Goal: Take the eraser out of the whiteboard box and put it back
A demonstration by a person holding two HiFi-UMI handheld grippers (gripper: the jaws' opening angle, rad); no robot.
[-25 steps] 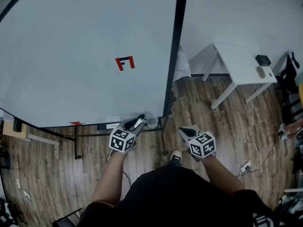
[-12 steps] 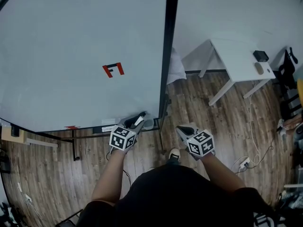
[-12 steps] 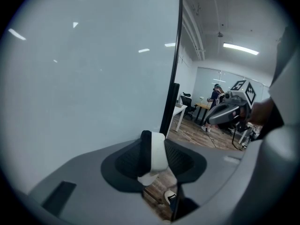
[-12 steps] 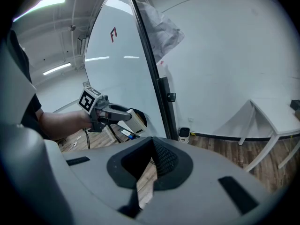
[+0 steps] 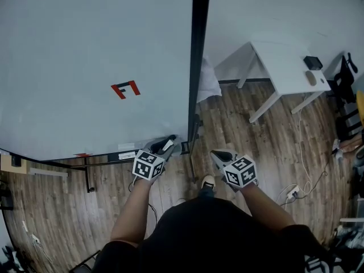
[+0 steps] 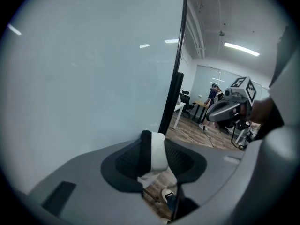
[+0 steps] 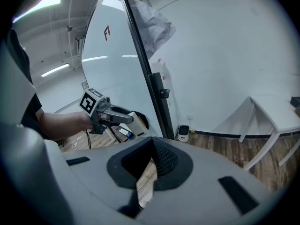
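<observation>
The whiteboard (image 5: 85, 50) fills the space up and to the left of the left gripper (image 5: 166, 144), with a red and black mark (image 5: 125, 89) on it above that gripper. The left gripper points at the board's lower right corner. Its jaws are clamped on the eraser (image 6: 155, 151), a block with one black side and one white side that stands upright between the pads and sticks out a little past them. The eraser is held in the air, out of the box. A small pale box (image 5: 182, 147) sits at the board's bottom edge, just beyond and to the right of the left gripper's tips; whether the eraser touches it cannot be told.

The board's black post (image 5: 197, 56) rises just right of the left gripper. Between the two grippers, lower down, a shoe (image 5: 209, 182) rests on the wooden floor (image 5: 256, 135).

The right gripper (image 5: 219, 155) hangs well apart from the board, level with the left one. Its jaws meet at the tips with nothing between them. Up and to its right stands a white table (image 5: 287, 67) against the wall.
</observation>
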